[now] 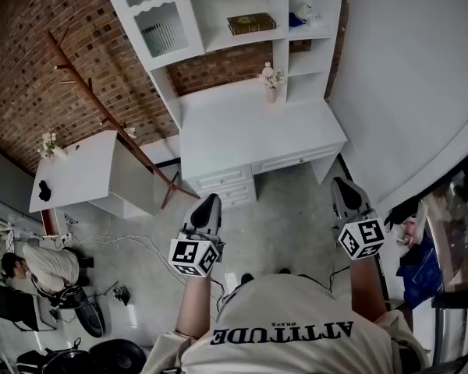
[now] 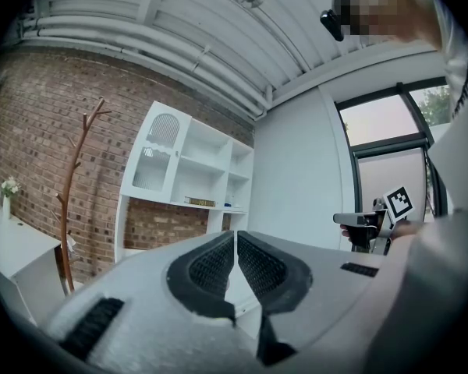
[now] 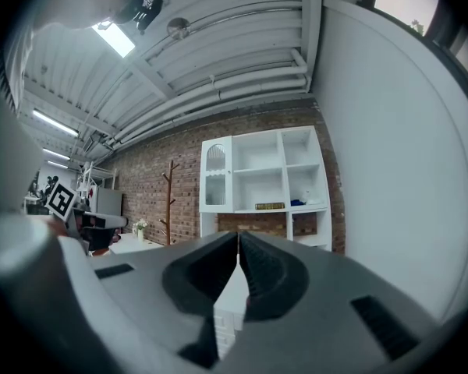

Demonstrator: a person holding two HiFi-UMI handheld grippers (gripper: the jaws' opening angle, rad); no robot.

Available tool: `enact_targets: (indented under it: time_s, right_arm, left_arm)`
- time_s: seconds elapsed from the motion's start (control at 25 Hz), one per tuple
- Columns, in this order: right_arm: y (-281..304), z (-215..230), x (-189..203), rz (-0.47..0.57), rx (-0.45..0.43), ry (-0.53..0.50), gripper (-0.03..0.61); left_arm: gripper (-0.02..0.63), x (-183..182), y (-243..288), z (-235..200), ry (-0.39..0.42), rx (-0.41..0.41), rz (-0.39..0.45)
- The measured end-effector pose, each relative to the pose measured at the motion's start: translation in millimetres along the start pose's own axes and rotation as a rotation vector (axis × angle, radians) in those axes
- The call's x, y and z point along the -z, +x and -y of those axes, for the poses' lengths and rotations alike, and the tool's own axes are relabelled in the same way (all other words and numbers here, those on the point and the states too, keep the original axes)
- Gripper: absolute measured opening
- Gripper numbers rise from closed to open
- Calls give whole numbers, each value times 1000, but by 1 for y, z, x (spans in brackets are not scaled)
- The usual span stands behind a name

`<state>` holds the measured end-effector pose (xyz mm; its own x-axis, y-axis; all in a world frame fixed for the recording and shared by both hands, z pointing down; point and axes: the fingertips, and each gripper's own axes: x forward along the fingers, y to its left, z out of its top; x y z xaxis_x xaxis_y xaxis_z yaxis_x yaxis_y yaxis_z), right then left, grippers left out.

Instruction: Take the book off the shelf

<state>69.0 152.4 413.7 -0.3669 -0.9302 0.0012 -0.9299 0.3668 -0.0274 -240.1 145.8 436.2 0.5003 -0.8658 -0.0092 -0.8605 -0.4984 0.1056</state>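
One book (image 1: 251, 23) is seen lying flat on the shelf (image 1: 218, 44) at twelve o'clock, well apart from two tools. The left tool (image 1: 208, 202) and right tool (image 1: 342, 185) are both clenched on nothing. One vase (image 1: 271, 80) on the surface (image 1: 234, 127) is shown by the head view only. Open floor (image 1: 288, 216) is left before the surface's edge.

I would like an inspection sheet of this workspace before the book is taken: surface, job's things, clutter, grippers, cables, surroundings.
Surface: white desk, bare except for a flower vase.
Job's things: book lying flat in the shelf unit, untouched.
Clutter: blue and white items in the next compartment.
Grippers: left gripper and right gripper both shut, empty, away from the shelf unit.
Cables: loose cable on the floor.
Surroundings: brick wall, coat rack, side table, seated person.
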Motion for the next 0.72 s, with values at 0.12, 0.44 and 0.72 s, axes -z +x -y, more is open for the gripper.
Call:
enact_targets:
  time_s: [0.12,0.44,0.72]
  right_arm:
    - [0,4,1,-8,-8,-8,31]
    - [-4,21,7,-18,-37,-23,31]
    - [-7,40,18,-35,-73,-51,31]
  left_arm:
    - [34,3,0,4,-4,-9,-6]
    - [34,13,6,24,-15,-35,-18]
    - [34,22,14,48,-10,-63,-24]
